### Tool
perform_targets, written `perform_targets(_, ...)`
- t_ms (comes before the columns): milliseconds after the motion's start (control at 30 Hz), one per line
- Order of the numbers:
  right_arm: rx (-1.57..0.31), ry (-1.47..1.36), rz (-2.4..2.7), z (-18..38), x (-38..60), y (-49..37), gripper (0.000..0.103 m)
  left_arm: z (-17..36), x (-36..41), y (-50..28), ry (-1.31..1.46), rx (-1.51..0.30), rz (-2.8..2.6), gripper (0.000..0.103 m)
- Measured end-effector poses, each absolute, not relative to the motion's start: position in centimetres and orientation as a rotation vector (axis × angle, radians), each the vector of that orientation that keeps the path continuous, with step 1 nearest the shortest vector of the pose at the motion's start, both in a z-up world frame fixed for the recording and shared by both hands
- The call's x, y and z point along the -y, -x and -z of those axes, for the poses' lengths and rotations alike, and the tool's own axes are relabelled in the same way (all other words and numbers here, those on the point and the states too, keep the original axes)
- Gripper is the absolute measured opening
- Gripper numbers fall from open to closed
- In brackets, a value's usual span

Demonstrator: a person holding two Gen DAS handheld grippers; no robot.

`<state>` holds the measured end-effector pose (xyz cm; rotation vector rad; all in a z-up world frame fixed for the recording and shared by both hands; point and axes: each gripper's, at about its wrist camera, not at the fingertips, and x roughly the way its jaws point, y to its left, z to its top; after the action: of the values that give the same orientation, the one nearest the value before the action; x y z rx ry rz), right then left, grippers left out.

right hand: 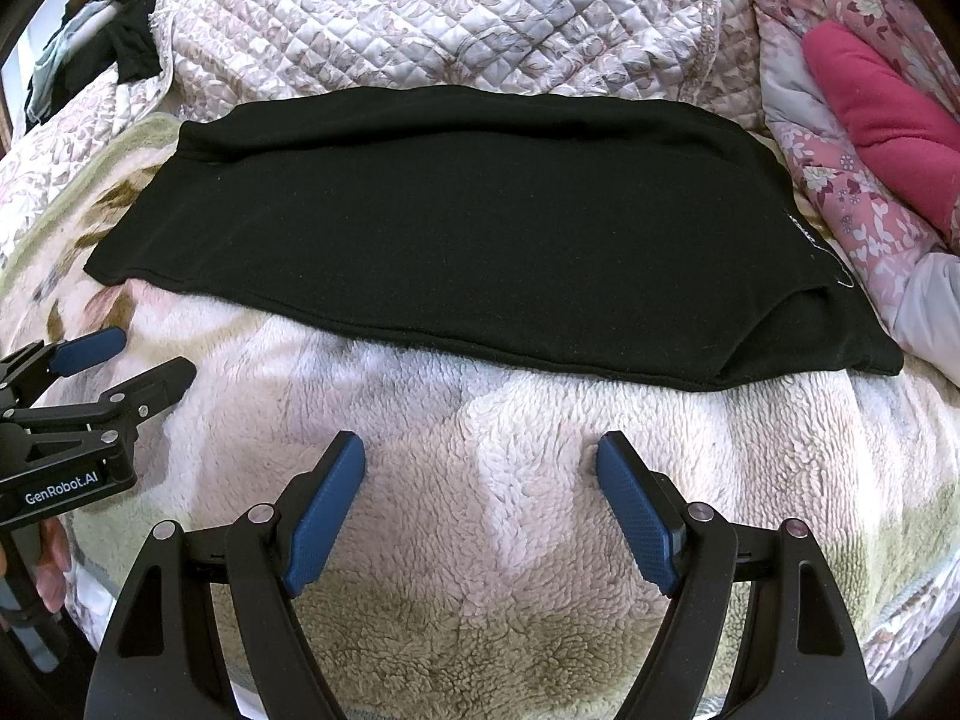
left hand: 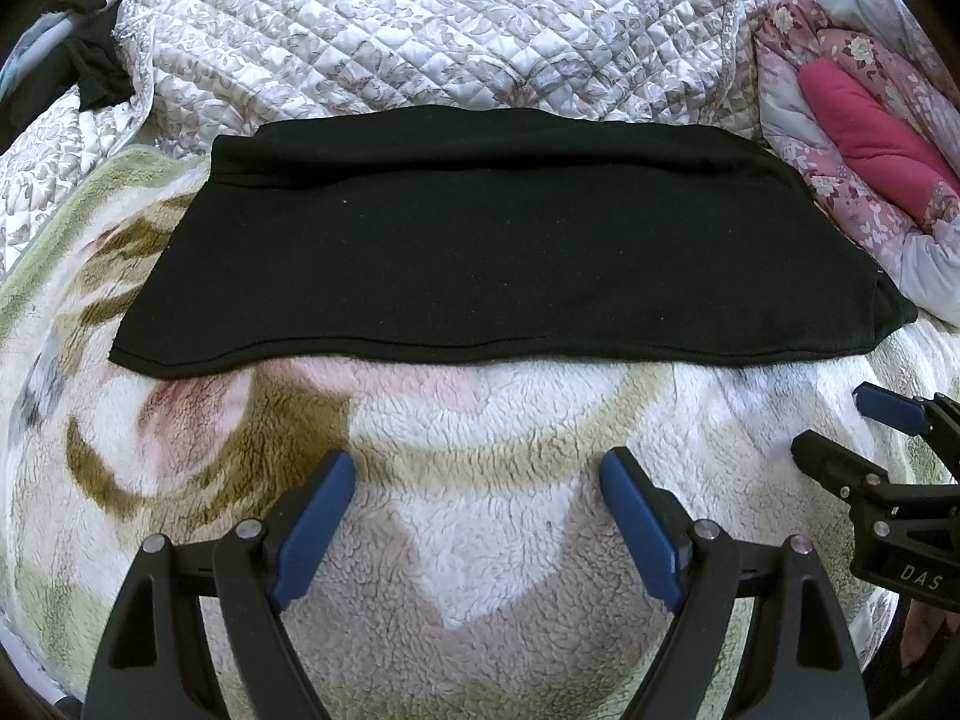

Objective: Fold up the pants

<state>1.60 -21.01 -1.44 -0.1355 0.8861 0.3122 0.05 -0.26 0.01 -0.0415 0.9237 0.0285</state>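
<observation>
The black pants [left hand: 480, 246] lie folded into a flat wide rectangle across the fleece blanket [left hand: 480, 480], and show the same way in the right wrist view [right hand: 468, 240]. A small label [right hand: 807, 234] shows at their right end. My left gripper [left hand: 477, 468] is open and empty, hovering over the blanket just short of the pants' near edge. My right gripper [right hand: 480, 456] is open and empty, also just short of that edge. Each gripper shows in the other's view: the right gripper [left hand: 840, 420] at the right side, the left gripper [right hand: 144, 354] at the left side.
A quilted floral bedspread [left hand: 420, 30] lies bunched behind the pants. A pink floral duvet with a magenta cloth [left hand: 870, 132] is piled at the right. Dark clothes [right hand: 120, 54] hang at the far left.
</observation>
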Motion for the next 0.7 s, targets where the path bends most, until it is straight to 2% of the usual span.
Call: perform_targets(700,-0.886,0.137,-0.313,1.50,21.16,-1.52,0.079,0.02,0.34,-0.01,0.039,-0.923,-0.029,0.086)
